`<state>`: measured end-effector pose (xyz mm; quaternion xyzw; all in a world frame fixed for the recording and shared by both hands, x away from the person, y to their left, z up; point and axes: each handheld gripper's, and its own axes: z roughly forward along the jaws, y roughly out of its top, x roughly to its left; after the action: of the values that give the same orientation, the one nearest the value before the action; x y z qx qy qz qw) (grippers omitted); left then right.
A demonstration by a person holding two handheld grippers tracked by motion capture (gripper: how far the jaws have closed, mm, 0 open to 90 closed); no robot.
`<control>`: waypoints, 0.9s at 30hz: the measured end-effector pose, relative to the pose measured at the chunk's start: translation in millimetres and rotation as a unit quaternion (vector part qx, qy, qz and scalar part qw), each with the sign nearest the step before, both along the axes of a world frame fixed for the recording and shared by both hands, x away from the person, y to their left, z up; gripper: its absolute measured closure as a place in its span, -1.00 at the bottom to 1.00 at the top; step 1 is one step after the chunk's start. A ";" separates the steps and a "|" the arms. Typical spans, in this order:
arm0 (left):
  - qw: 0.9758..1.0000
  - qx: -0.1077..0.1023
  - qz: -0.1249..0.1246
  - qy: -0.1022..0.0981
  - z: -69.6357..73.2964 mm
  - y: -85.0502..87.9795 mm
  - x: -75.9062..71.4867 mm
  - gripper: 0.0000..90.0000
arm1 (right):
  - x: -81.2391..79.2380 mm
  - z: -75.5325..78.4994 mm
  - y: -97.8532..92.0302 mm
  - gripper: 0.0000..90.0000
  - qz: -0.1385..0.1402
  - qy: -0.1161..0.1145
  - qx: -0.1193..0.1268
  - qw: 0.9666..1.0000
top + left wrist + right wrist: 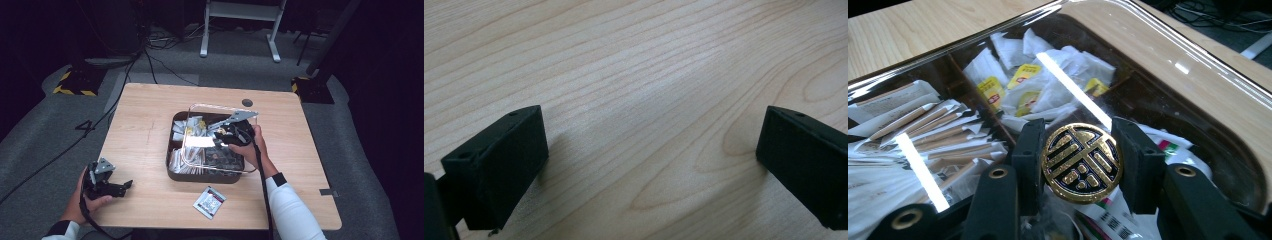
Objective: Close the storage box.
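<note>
The wooden table [150,125] carries everything, and you have the dark tray [172,172] parked at its middle so both hands can reach it. Its compartments hold white sachets [1068,65] with yellow labels, paper-wrapped sticks [923,125] and other packets, sorted by kind. Over the tray sits the clear lid [197,150], which looks shifted toward the far right rather than seated square. Through the glare I can't tell whether it rests on the rim or hangs just above it.

Your right gripper [1080,162] is what carries that lid. Its jaws are at a middling spread, closed on the round gold-and-black knob [1081,162] at the lid's centre, one pad on each side. Gripping there keeps the clear panel level and your hand off the contents.

One loose packet [209,201] lies on the table just in front of the tray, near your right forearm, apart from the rest.

Your left gripper [120,189] waits at the near left corner, well away from the tray, jaws wide with only bare wood between them. It looks parked, free to steady the tray if needed.
</note>
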<state>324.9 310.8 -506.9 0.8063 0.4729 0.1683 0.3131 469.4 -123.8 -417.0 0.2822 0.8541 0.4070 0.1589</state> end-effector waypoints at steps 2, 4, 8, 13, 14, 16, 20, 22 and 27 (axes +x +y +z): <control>1.000 0.000 0.000 0.000 0.0 0.0 0.0 -0.99 | 0.3 -2.5 5.5 0.31 0.003 0.003 -0.004 1.000; 1.000 0.000 0.000 0.000 0.0 0.0 0.0 -0.99 | 0.9 -6.1 12.1 0.32 0.008 0.007 -0.008 1.000; 1.000 0.000 0.000 0.000 0.0 0.0 0.0 -0.99 | 2.3 -12.5 22.0 0.32 0.012 0.013 -0.015 1.000; 1.000 0.000 0.000 -0.001 0.0 0.0 0.1 -0.99 | 3.7 -18.4 31.9 0.31 0.012 0.018 -0.019 1.000; 1.000 0.000 0.000 0.000 0.0 0.0 0.0 -0.99 | 4.0 -18.5 32.6 0.31 0.012 0.019 -0.016 1.000; 1.000 0.000 0.000 0.000 0.0 0.0 0.0 -0.99 | 3.9 -18.9 34.1 0.31 0.012 0.019 -0.016 1.000; 1.000 0.000 0.000 0.000 0.0 0.0 -0.1 -0.99 | 3.9 -19.1 37.4 0.31 0.015 0.016 -0.018 1.000; 1.000 0.000 0.000 0.000 0.0 0.0 0.0 -0.99 | 2.7 -18.7 40.3 0.31 0.019 0.016 -0.018 1.000; 1.000 0.000 0.000 -0.001 0.0 0.0 0.0 -0.99 | 0.4 -19.8 49.5 0.31 0.028 0.012 -0.026 0.999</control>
<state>324.9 310.8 -506.8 0.8062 0.4727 0.1691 0.3130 469.8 -74.4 -436.8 0.2592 0.8737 0.3855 0.1444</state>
